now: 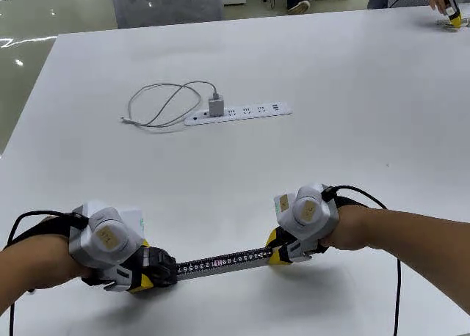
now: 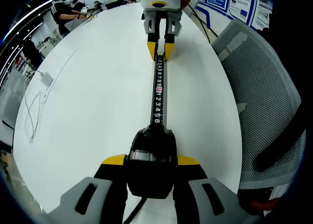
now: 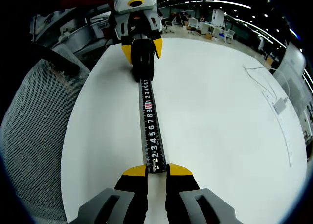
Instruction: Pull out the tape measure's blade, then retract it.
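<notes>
two grippers share one tool, low over the table (image 1: 330,94). head view: left gripper (image 1: 150,271) clamps the tape measure (image 1: 163,265), right gripper (image 1: 281,252) pinches the tip of its blade (image 1: 224,261). left gripper view: jaws closed round the chunky black case (image 2: 151,158), probably a firm hold. right gripper view: jaws nip the thin, likely springy blade; i'd hold the tip and ease it back.

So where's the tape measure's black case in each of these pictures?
Head view: black case at bottom left.
Left gripper view: case at bottom middle, close up.
Right gripper view: case at top middle, far off.
Shared landmark: the numbered blade leading out of it.
</notes>
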A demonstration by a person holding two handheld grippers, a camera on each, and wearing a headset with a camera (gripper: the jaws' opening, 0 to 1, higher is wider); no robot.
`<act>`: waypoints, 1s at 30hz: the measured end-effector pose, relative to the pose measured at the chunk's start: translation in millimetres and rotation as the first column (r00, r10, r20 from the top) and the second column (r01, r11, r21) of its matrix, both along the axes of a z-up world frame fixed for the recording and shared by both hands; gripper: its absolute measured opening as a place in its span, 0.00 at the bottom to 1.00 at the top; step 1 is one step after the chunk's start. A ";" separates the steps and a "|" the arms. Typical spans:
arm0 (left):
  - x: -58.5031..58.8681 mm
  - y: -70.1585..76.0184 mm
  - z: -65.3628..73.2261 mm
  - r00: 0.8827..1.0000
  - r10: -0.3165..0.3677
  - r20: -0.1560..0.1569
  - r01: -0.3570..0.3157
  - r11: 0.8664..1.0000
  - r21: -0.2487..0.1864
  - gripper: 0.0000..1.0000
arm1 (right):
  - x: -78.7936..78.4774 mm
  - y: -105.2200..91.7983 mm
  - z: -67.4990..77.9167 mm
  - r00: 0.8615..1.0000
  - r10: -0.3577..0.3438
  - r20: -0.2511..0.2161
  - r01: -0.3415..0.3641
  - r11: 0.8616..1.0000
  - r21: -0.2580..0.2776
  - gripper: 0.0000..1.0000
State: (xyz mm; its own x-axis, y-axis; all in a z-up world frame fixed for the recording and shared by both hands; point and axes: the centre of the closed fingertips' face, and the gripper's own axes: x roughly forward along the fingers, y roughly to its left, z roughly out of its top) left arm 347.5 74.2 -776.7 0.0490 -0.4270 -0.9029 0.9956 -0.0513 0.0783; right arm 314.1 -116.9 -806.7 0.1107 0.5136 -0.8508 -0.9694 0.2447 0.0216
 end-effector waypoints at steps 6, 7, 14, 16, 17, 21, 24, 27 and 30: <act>0.1 -0.1 0.2 1.000 -0.001 0.002 0.001 1.000 -0.001 0.31 | -0.4 -2.2 0.0 1.000 -0.001 0.000 0.001 1.000 -0.001 0.09; 0.3 0.0 0.3 1.000 0.000 0.001 0.000 1.000 0.000 0.31 | -0.4 -2.5 0.0 1.000 -0.001 -0.001 0.001 1.000 -0.001 0.09; 0.5 -0.2 0.3 1.000 0.000 0.000 0.000 1.000 0.001 0.31 | -0.8 -6.3 0.0 1.000 -0.004 -0.002 0.004 1.000 -0.002 0.09; 0.6 -0.1 0.1 1.000 0.000 0.000 0.000 1.000 0.002 0.31 | -0.8 -7.3 -0.1 1.000 -0.005 -0.003 0.005 1.000 -0.003 0.09; 0.5 -0.1 0.1 1.000 0.001 0.000 -0.001 1.000 0.002 0.31 | -0.9 -7.8 -0.1 1.000 -0.006 -0.003 0.006 1.000 -0.003 0.09; 0.4 0.1 -0.1 1.000 0.001 0.002 -0.001 1.000 0.003 0.31 | -1.0 -10.0 -0.2 1.000 -0.009 -0.006 0.009 1.000 -0.001 0.09; 0.5 0.1 -0.2 1.000 0.000 0.004 0.000 1.000 0.003 0.31 | -1.5 -11.6 -0.1 1.000 -0.012 -0.006 0.012 1.000 0.000 0.09; 0.5 0.2 -0.2 1.000 0.002 0.003 -0.002 1.000 0.002 0.31 | -1.6 -13.6 0.1 1.000 -0.015 -0.006 0.015 1.000 0.001 0.09; 0.4 0.2 -0.2 1.000 0.004 0.003 -0.004 1.000 0.003 0.31 | -1.4 -15.1 0.2 1.000 -0.019 -0.007 0.019 1.000 0.005 0.09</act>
State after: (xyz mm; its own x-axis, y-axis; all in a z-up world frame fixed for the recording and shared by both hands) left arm 347.9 74.4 -776.9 0.0533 -0.4245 -0.9039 0.9956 -0.0478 0.0811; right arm 312.6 -132.0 -806.5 0.1146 0.5156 -0.8491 -0.9644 0.2628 0.0294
